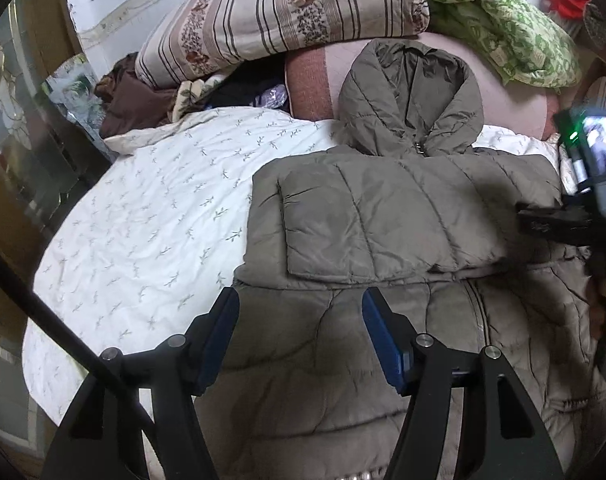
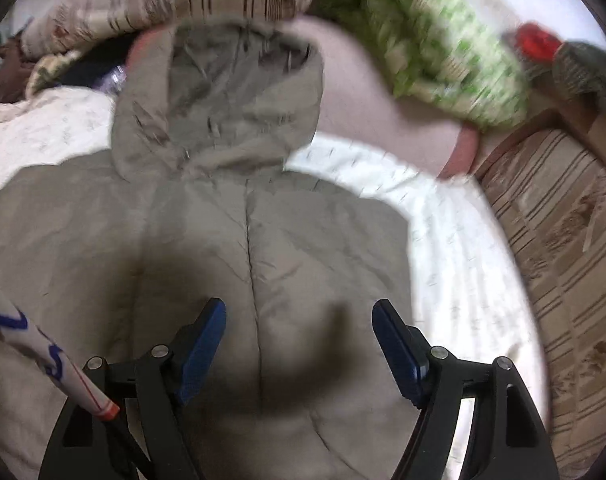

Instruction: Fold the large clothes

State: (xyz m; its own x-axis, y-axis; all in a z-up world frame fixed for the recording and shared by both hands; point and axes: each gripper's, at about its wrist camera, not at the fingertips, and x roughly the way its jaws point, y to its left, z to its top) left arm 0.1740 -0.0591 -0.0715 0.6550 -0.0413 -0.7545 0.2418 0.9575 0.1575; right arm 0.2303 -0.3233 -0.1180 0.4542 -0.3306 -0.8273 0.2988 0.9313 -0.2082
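Note:
A large olive-grey quilted hooded coat (image 1: 383,320) lies flat on the bed, hood (image 1: 411,96) pointing away. One sleeve (image 1: 375,220) is folded across its chest. My left gripper (image 1: 301,300) is open and empty, hovering over the coat's lower left part below the folded sleeve. In the right wrist view, which is blurred, the coat (image 2: 231,240) fills the middle and my right gripper (image 2: 299,312) is open and empty above its zip line. The right gripper's body also shows at the right edge of the left wrist view (image 1: 575,216).
The coat rests on a white leaf-print quilt (image 1: 163,216). A striped floral pillow (image 1: 279,12) and a green patterned blanket (image 1: 503,28) lie at the head of the bed. Dark clothes (image 1: 135,96) pile at the far left. A striped cushion (image 2: 563,260) lies to the right.

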